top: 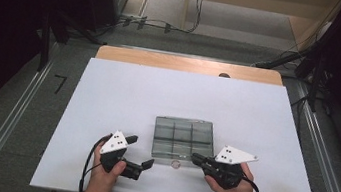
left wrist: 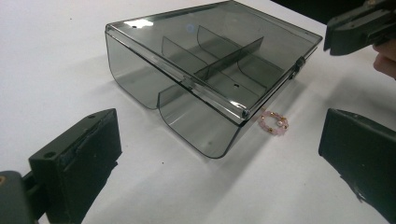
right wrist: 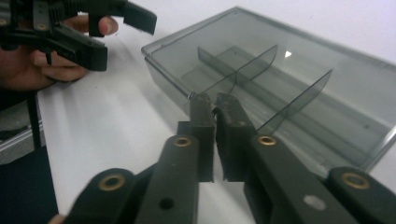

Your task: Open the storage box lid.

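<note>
A smoky clear plastic box [top: 182,138] with inner dividers sits on the white table, lid down. A small pink bead bracelet [top: 175,165] lies on the table just in front of it, also seen in the left gripper view as the bracelet [left wrist: 274,123] by the box [left wrist: 210,70] corner. My left gripper [top: 140,151] is held left of the bracelet, jaws wide open and empty [left wrist: 219,154]. My right gripper [top: 195,156] has its jaws together, tips at the box's near edge [right wrist: 212,100], with nothing visible between them.
The white board [top: 107,97] covers a wooden table [top: 188,64]. Dark floor, cables and metal rails surround it. In the right gripper view the other hand and left gripper [right wrist: 93,28] are at the upper left. The right gripper [left wrist: 355,25] appears at the top right of the left gripper view.
</note>
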A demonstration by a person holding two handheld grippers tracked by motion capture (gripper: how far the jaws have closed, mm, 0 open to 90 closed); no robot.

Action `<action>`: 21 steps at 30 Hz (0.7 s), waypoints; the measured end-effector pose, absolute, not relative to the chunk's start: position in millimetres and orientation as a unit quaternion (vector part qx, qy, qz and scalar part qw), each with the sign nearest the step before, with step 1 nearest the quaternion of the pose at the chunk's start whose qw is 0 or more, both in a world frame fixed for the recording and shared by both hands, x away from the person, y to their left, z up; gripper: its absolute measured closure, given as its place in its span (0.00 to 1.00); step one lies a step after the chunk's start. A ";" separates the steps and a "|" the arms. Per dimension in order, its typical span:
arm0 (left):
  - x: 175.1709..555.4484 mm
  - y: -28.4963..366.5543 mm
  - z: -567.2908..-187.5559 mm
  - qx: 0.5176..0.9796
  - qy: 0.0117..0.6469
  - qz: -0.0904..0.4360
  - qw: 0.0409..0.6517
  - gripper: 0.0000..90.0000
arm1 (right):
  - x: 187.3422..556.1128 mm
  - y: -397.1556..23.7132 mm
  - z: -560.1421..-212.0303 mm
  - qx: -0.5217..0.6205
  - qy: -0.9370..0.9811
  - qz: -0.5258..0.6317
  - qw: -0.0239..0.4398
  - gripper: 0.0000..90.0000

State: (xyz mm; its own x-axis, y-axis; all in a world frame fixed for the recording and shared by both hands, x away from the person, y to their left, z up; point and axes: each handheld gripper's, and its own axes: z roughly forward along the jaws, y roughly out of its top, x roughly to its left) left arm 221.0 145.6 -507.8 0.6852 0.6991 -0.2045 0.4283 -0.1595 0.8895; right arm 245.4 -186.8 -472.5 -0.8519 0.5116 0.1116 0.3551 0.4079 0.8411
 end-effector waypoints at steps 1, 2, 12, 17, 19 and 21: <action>220.9 145.3 -507.8 0.751 0.376 0.130 0.527 0.00 | 245.6 -186.2 -474.1 0.259 0.837 0.476 0.078 0.97; 220.8 144.9 -507.8 0.751 0.376 0.129 0.527 0.00 | 246.0 -185.5 -476.1 0.258 0.838 0.476 0.070 0.98; 221.5 144.5 -508.1 0.754 0.375 0.130 0.524 0.00 | 248.4 -170.9 -495.5 0.251 0.856 0.447 0.059 0.98; 221.7 144.2 -508.3 0.754 0.375 0.127 0.524 0.00 | 251.8 -168.7 -501.8 0.264 0.858 0.437 0.063 0.98; 221.9 143.7 -508.5 0.754 0.375 0.127 0.524 0.00 | 251.8 -167.4 -502.6 0.261 0.858 0.437 0.068 0.98; 222.4 143.0 -508.7 0.756 0.373 0.128 0.522 0.00 | 250.1 -165.6 -502.0 0.260 0.859 0.436 0.071 0.98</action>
